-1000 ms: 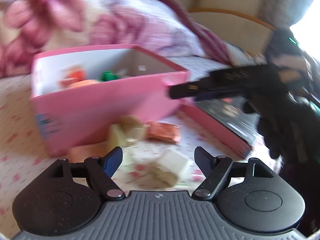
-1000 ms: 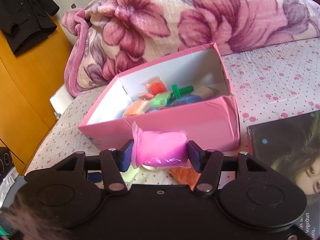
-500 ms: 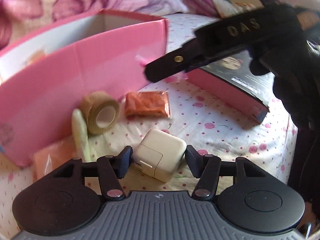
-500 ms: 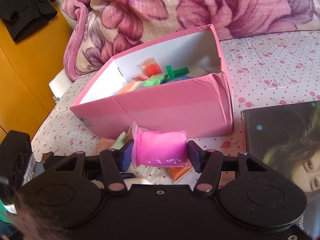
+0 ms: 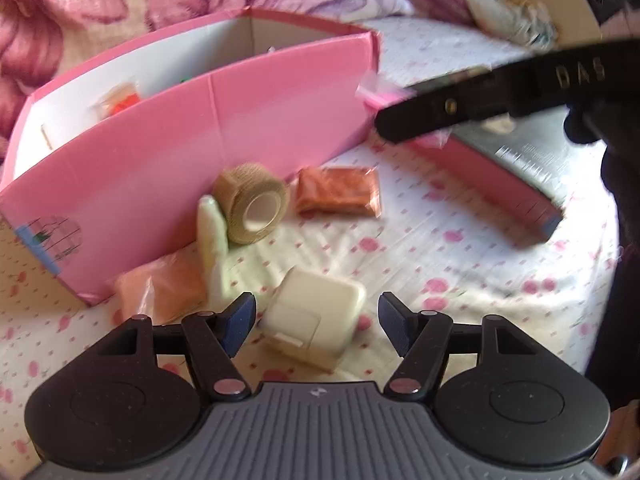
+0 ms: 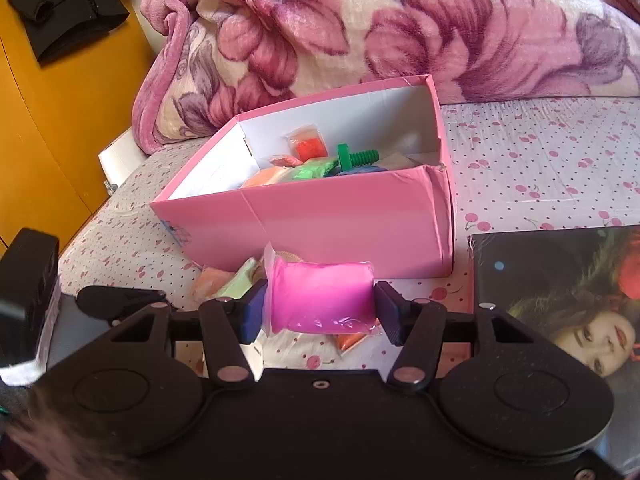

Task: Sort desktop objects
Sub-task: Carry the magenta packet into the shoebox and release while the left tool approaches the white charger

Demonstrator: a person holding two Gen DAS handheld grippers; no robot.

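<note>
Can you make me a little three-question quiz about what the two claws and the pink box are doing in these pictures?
1. True or false: the right claw grips a pink packet.
2. What lies between the open fingers of the left claw? A) the tan tape roll B) the white charger block C) the orange packet
3. Fill in: the green screw toy lies inside the ____ box.

Key:
1. True; it is squeezed between both pads, above the bedsheet.
2. B; the fingers flank it but look not yet closed on it.
3. pink
</note>
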